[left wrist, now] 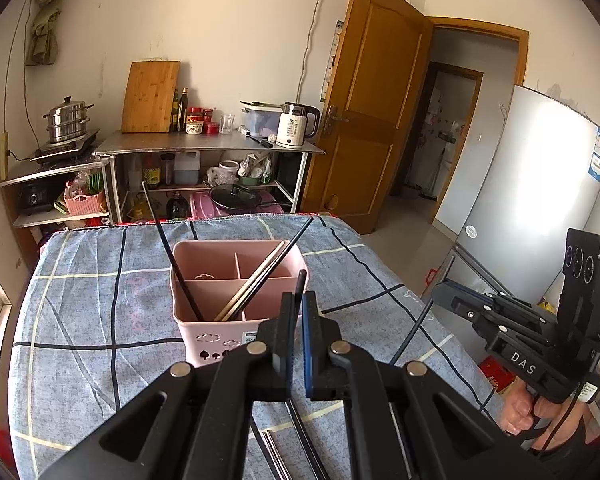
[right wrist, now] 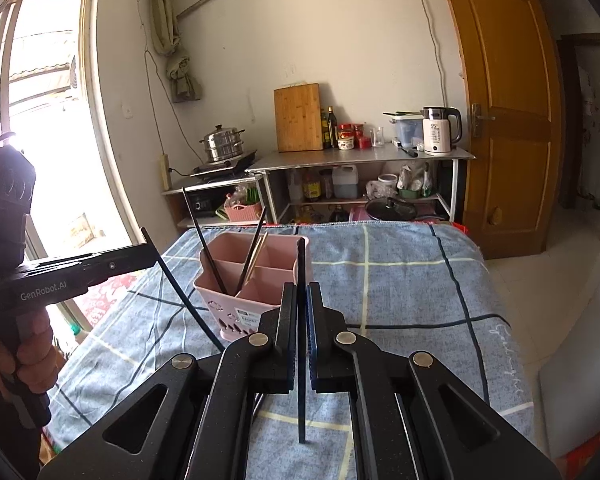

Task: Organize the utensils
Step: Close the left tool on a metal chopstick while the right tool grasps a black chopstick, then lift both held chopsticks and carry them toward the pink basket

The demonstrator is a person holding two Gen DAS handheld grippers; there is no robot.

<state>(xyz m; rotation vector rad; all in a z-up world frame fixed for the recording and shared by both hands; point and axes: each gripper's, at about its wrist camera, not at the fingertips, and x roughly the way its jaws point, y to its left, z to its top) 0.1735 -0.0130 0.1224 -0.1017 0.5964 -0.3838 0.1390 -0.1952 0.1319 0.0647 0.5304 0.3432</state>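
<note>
the left gripper has its jaws pinched on a black chopstick, held just in front of the pink utensil caddy. the right gripper likewise clamps a dark chopstick upright, close to the caddy's right side. the caddy stands on the blue checked tablecloth, divided into compartments, with one black chopstick leaning left and a tan-and-black pair leaning right. more chopsticks lie on the cloth beneath the left gripper. beyond the table are a steel shelf, a kettle and a wooden door.
</note>
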